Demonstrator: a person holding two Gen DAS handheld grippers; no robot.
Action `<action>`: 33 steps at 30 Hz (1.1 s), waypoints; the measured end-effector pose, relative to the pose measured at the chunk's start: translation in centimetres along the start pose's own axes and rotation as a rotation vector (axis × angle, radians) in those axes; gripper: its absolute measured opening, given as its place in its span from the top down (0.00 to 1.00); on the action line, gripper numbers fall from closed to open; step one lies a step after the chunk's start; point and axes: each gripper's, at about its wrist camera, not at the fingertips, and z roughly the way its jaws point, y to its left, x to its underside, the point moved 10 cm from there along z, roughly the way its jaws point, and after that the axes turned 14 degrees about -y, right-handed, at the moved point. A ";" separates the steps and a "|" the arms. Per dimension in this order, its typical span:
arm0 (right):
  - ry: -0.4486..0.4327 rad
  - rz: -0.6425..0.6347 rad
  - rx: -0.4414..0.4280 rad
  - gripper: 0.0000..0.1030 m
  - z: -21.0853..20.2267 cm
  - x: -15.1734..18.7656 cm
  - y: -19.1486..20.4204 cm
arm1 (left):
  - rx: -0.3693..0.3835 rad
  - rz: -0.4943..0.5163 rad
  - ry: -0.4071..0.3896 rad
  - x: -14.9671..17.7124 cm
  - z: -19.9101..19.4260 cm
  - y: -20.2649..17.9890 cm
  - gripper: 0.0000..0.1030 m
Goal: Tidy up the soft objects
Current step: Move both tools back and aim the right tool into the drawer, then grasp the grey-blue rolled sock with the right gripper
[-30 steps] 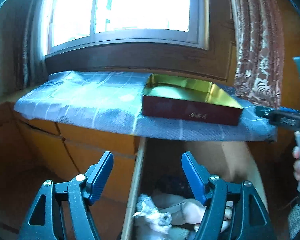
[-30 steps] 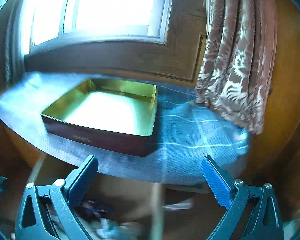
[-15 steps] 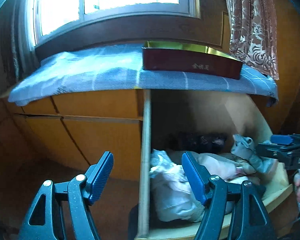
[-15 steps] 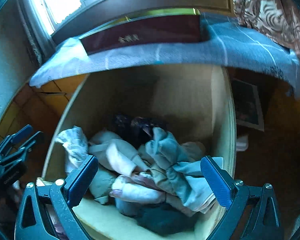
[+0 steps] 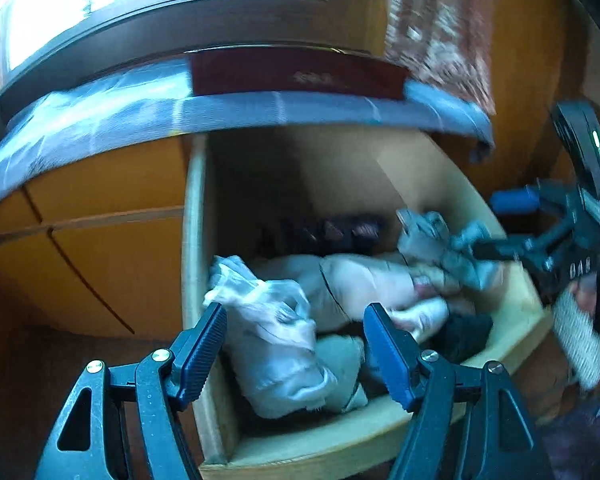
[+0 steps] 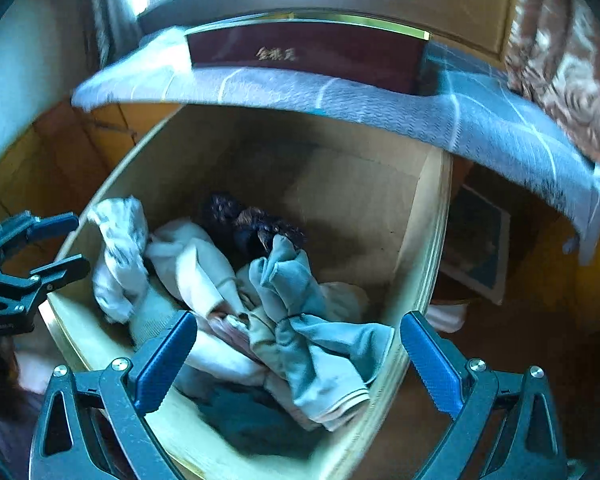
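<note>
An open wooden drawer (image 5: 194, 216) (image 6: 428, 240) holds a jumble of soft socks and cloths. A crumpled white cloth (image 5: 276, 344) (image 6: 118, 256) lies at its left, pale pink socks (image 5: 364, 280) (image 6: 196, 268) in the middle, blue-grey socks (image 5: 432, 240) (image 6: 304, 320) at the right and dark socks (image 5: 332, 232) (image 6: 256, 224) at the back. My left gripper (image 5: 296, 352) hangs open just above the white cloth, with nothing held. My right gripper (image 6: 300, 352) is open over the blue-grey socks, empty too.
Above the drawer a blue checked cloth (image 5: 140, 116) (image 6: 460, 120) covers the cabinet top, with a dark red box (image 5: 296, 76) (image 6: 304, 56) on it. Shut orange drawer fronts (image 5: 100, 240) stand to the left. A patterned curtain (image 6: 560, 52) hangs at the right.
Both views have tipped down from the box and window to the open drawer. Both grippers have sunk close over the socks, their jaws just as wide.
</note>
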 end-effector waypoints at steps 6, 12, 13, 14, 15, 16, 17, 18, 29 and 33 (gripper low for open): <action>0.033 -0.106 -0.028 0.13 0.9 -0.6 1.4 | 0.085 0.032 -0.016 0.4 -0.7 -2.2 0.30; 0.087 -0.136 -0.092 0.13 0.0 0.0 1.6 | 0.085 0.000 -0.054 -0.2 -2.0 -1.3 0.30; 0.093 -0.151 -0.092 0.13 -0.3 0.1 1.4 | 0.083 -0.012 -0.055 -0.1 -2.3 -0.9 0.30; 0.101 -0.182 -0.087 0.13 -0.4 0.1 1.3 | 0.066 -0.030 -0.051 0.1 -2.5 -0.3 0.30; 0.112 -0.212 -0.090 0.16 -0.4 0.1 1.5 | 0.060 -0.043 -0.046 0.3 -2.5 0.2 0.30; 0.120 -0.237 -0.091 0.20 -0.2 0.0 1.6 | 0.057 -0.053 -0.037 0.6 -2.6 0.5 0.30; 0.135 -0.267 -0.093 0.29 0.3 0.0 2.0 | 0.040 -0.057 -0.033 0.8 -2.7 0.9 0.30; 0.149 -0.294 -0.099 0.32 0.7 0.1 2.3 | 0.021 -0.063 -0.031 1.0 -2.8 1.3 0.30; 0.345 -0.431 -0.056 0.67 6.9 3.0 1.3 | 0.016 -0.065 -0.022 1.7 -3.2 1.7 0.30; 0.343 -0.377 -0.070 0.68 7.4 3.1 0.2 | 0.021 -0.073 -0.021 1.6 -3.1 1.7 0.30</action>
